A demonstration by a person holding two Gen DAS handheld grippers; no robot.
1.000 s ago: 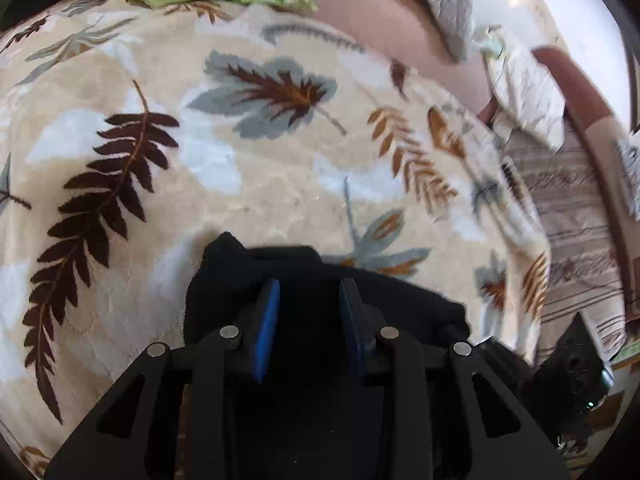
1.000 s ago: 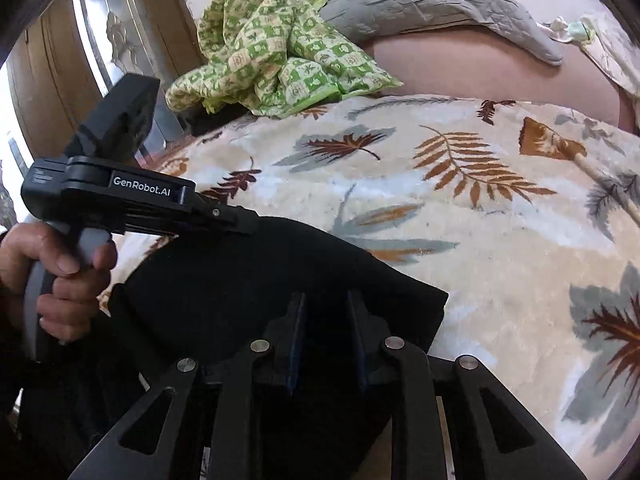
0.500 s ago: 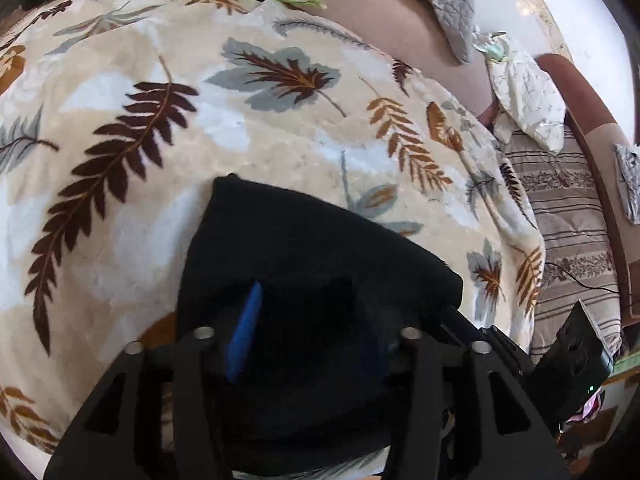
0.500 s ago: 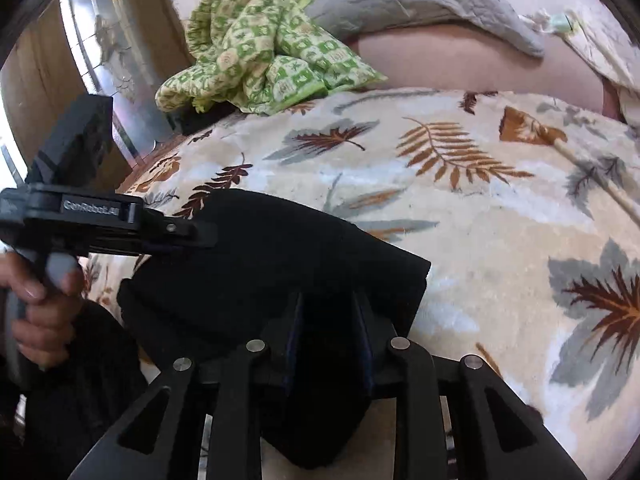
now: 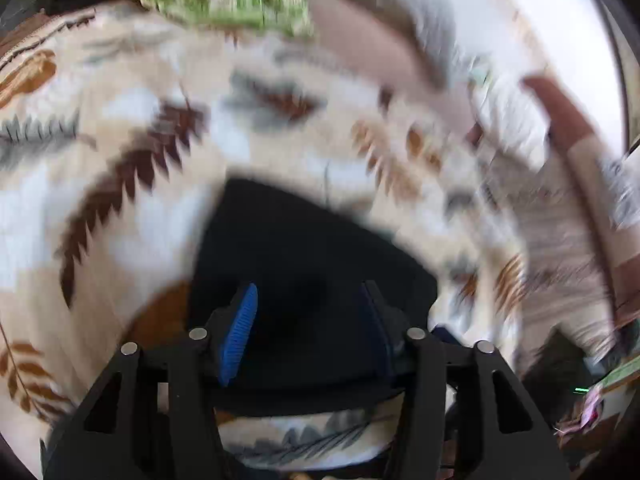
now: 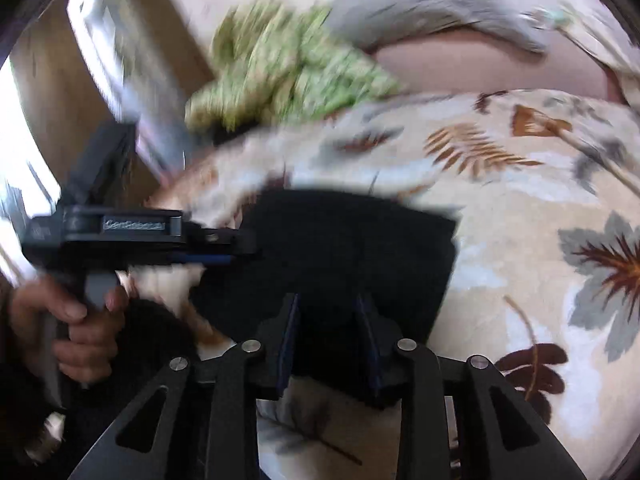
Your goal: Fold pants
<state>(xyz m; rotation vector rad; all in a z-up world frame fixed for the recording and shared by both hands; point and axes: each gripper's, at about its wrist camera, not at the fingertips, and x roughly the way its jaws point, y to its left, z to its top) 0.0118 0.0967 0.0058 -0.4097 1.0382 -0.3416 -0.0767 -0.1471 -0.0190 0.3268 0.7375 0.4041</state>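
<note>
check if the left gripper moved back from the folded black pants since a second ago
Yes. The left gripper has pulled back toward the bed's near edge: more leaf-print blanket and black pants show ahead, fingers just opened, gripping nothing.

Folded pants (image 6: pixel 340 256) lie on the blanket (image 6: pixel 520 208), a crumpled cloth (image 6: pixel 288 68) behind them.

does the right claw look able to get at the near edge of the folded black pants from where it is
Probably yes. The right claw stands open right over the near edge of the black pants, its jaws having just opened, nothing between. The left claw sits off at the far side.
</note>
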